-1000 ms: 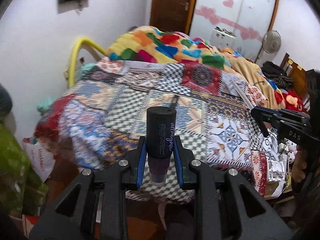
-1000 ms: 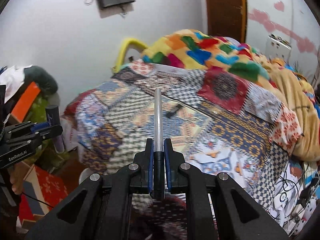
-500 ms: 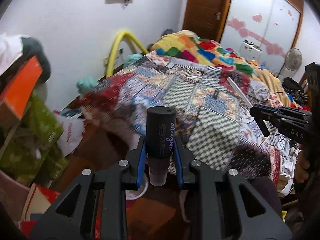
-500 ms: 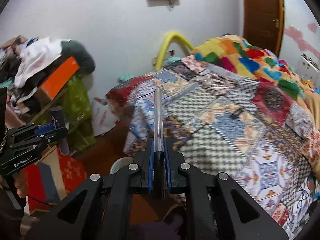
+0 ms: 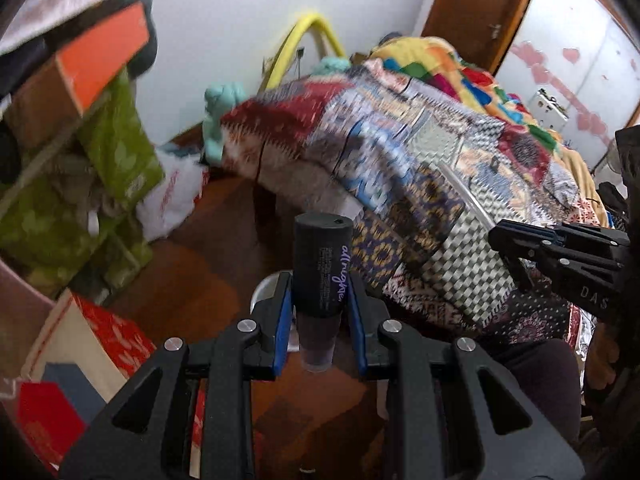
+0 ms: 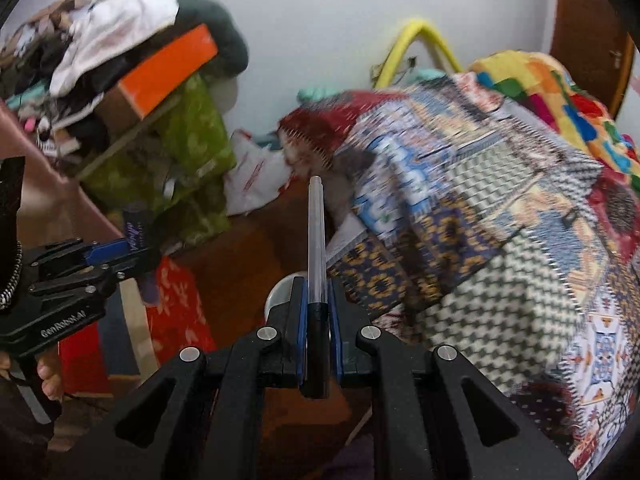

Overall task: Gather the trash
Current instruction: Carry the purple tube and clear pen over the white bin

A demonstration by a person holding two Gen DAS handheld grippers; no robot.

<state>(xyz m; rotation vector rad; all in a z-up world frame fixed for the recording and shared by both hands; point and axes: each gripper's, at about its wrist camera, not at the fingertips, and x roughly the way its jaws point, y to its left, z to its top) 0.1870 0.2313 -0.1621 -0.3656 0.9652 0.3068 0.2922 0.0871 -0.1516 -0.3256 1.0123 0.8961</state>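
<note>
My left gripper is shut on a black cosmetic tube with purple lettering, held upright above the brown floor. My right gripper is shut on a clear pen that points up and away. The right gripper also shows at the right edge of the left wrist view, with the pen sticking out of it. The left gripper and tube show at the left of the right wrist view. A white round rim on the floor peeks out behind the right fingers; it also shows in the left wrist view.
A bed with a patchwork quilt fills the right side. A pile of clothes, an orange box and green bags stands at the left. A white plastic bag lies by the wall. Red printed cardboard lies at lower left.
Both grippers have swung left and down, away from the bed and toward the floor and the clutter at the left. Each keeps its hold.
</note>
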